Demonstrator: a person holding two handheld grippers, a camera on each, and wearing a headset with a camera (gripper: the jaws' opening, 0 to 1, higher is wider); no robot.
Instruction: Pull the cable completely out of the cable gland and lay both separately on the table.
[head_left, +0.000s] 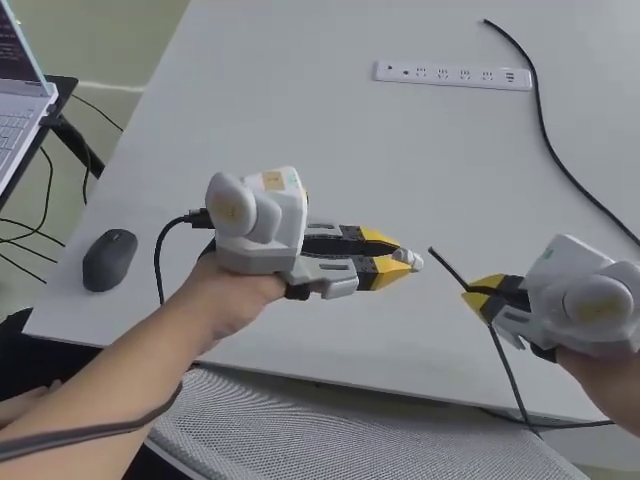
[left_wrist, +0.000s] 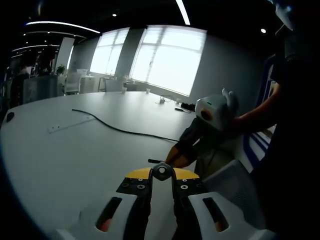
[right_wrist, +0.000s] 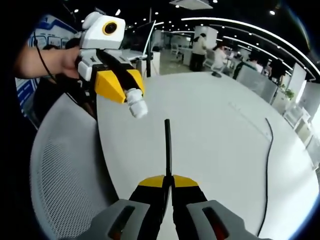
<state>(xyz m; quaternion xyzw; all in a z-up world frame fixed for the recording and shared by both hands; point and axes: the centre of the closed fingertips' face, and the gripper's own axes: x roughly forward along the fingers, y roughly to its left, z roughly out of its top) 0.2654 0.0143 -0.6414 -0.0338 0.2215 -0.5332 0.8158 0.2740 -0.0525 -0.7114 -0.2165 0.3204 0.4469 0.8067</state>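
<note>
Over the near edge of the table (head_left: 300, 130), above a mesh chair (head_left: 330, 440), we are holding the two parts apart in the air. Our left gripper (head_left: 390, 262) is clamping the white gland (head_left: 410, 261) at its tips, with the gland's end pointing across at the other hand. In the left gripper view the jaws are pinching it from both sides. Our right gripper (head_left: 487, 293) is closing tight on the black cable (head_left: 447, 267). Its short free end is sticking out toward the gland, while the long remainder is hanging down past the table edge. A clear gap is showing between cable end and gland, so we are judging the pull-out done and the laying down not yet begun. Gripping each part separately is letting us set them on separate spots. Farther back, a mouse (head_left: 108, 260) is sitting at the left edge, and a power strip (head_left: 452, 75) and a loose black cord (head_left: 560, 165) are lying across the far side, well apart from our hands.
</note>
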